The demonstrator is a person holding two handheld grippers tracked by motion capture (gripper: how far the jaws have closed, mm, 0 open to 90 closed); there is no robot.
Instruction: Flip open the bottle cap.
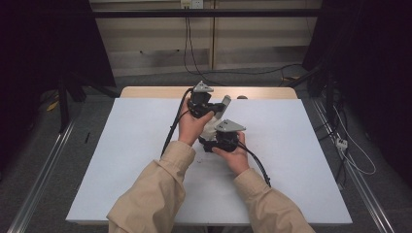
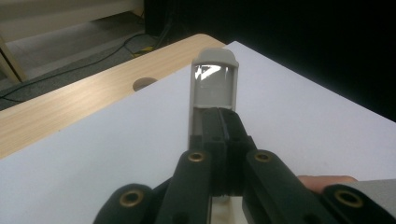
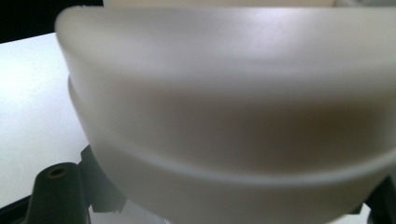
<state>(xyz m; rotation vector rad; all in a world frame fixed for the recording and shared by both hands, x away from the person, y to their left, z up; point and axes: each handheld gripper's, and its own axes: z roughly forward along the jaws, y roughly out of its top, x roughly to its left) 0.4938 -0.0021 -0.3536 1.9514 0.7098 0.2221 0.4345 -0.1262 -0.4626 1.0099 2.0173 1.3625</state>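
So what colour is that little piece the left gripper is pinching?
Grey piece, clearest in the left gripper view.

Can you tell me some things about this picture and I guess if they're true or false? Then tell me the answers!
1. The left gripper is pinching a grey thing with a rounded top. True.
2. The table is covered by a bright red sheet. False: the sheet is white, with bare wood showing at the far edge.
3. The person wears tan sleeves. True.
4. The two hands are far apart, at opposite ends of the table. False: the left hand and right hand are close together near the middle.
5. A whitish curved thing sits very close in front of the right gripper's camera. True.
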